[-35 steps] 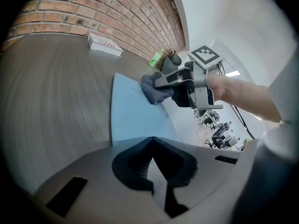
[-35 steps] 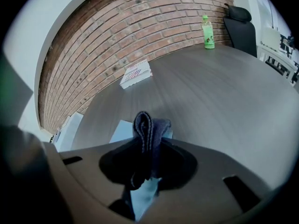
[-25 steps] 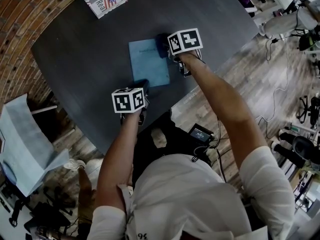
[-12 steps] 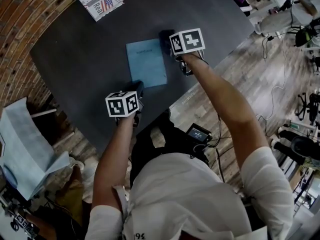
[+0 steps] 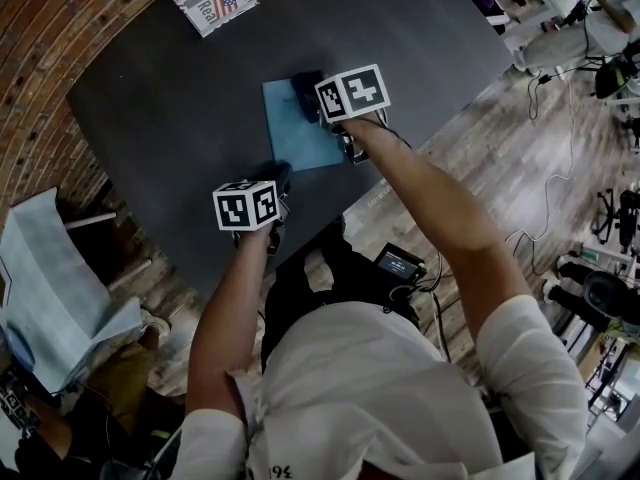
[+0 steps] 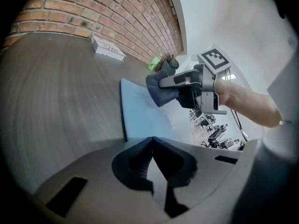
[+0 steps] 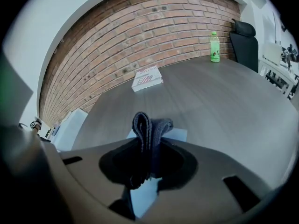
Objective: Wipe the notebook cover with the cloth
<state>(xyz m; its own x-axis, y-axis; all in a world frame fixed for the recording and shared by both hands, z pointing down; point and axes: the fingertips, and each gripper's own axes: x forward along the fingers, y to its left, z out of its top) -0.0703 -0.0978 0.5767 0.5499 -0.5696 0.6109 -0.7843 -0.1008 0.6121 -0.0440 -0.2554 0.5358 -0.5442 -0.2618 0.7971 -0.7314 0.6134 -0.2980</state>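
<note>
Lying flat on the dark table point(image 5: 160, 108), the light-blue notebook point(image 5: 295, 138) sits cover up, near the table edge closest to you. The dark cloth point(image 7: 150, 125), folded into a thick wad, is clamped between the jaws of your right gripper point(image 7: 149, 148). Its free end sticks out past the jaw tips, over the far part of the cover. In your left gripper view the wad is either touching the cover or just above it; which of the two cannot be told. Your left gripper point(image 6: 152, 143) has its jaws pressed together with nothing between them, and its tip sits at the notebook's near edge, close to the near left corner. Your grippers are at opposite ends of the notebook, the right at the far end and the left at the near end. Well beyond the notebook, towards the brick wall point(image 7: 140, 27), a booklet point(image 7: 147, 77) with a flag printed on it lies flat on the table. A green bottle point(image 7: 214, 46) stands upright at the table's far side, just beside a black chair point(image 7: 245, 41).
</note>
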